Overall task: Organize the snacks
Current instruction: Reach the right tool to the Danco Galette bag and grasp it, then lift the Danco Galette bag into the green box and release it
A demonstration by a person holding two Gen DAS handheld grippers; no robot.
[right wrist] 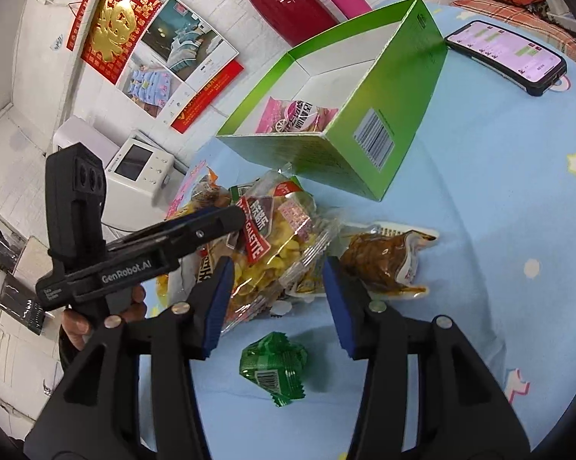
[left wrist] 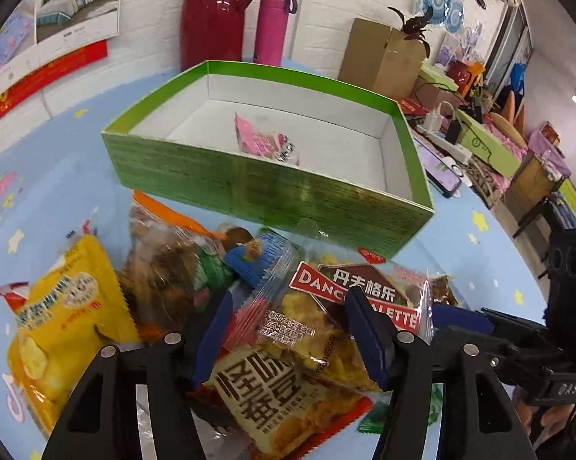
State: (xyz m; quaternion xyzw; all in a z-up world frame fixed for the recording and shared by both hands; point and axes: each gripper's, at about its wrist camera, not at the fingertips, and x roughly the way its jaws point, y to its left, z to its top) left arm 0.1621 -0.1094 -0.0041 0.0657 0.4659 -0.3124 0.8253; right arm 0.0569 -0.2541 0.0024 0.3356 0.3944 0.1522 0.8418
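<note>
Left wrist view: I'm straddling the galette packet (left wrist: 326, 318) with my left gripper (left wrist: 288, 341) spread wide, aiming for the green box (left wrist: 265, 188); right gripper (right wrist: 278, 306) gaping empty.

Green box (left wrist: 272, 188) holding one pink snack packet (left wrist: 265, 142); snack pile (left wrist: 196, 291) just before its near wall; left gripper (left wrist: 288, 337) spread above pile.

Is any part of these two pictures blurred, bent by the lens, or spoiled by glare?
Left wrist view: the green box has bowed edges and the yellow packet looks soft. Right wrist view: glare on the clear snack bag, and the walls curve strongly.
</note>
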